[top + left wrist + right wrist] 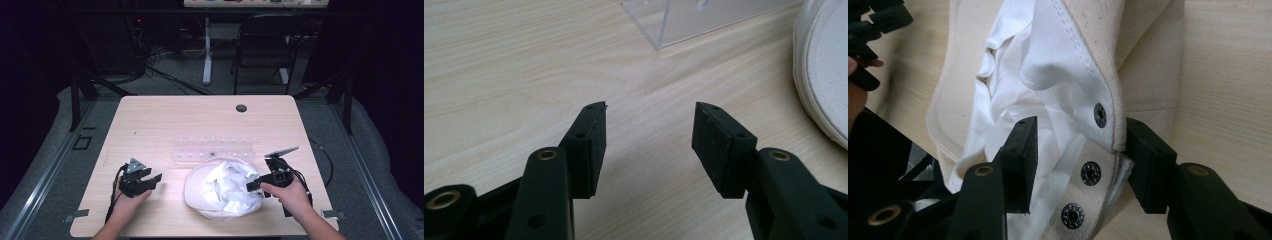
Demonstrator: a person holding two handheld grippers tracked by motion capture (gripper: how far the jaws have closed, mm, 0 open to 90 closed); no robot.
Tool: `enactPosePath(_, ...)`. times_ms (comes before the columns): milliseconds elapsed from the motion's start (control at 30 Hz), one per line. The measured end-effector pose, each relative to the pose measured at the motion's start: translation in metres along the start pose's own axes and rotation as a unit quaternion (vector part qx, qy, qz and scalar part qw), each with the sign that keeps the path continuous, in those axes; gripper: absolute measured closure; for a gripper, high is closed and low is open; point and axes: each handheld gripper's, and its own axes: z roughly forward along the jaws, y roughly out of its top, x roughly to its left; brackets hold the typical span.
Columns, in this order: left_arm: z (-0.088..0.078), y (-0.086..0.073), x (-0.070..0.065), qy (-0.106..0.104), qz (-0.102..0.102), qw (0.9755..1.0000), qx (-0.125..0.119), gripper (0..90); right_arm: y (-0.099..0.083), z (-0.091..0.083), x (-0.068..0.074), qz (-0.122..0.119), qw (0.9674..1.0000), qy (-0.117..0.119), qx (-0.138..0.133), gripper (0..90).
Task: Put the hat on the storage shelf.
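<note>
Right gripper (1075, 150): fingers apart, straddling the snap-button edge of the white hat (220, 187) without pinching it. Best to close squarely on that seam. Left gripper (649, 140): fingers apart over bare desk (524, 60), hat just beyond.

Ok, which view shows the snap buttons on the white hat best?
Right gripper view: three snap buttons sit close up between the right gripper jaws. High view shows the whole white hat, snaps too small; left gripper view catches its brim.
</note>
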Motion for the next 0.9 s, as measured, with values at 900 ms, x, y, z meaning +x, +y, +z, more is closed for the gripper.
enactPosePath(900, 0.001, 0.0, 0.0, 0.0, 0.0, 1.0, 0.0, 48.3, 0.008, -0.012, 0.013, 0.006, 0.9999, -0.01, 0.005, 78.8)
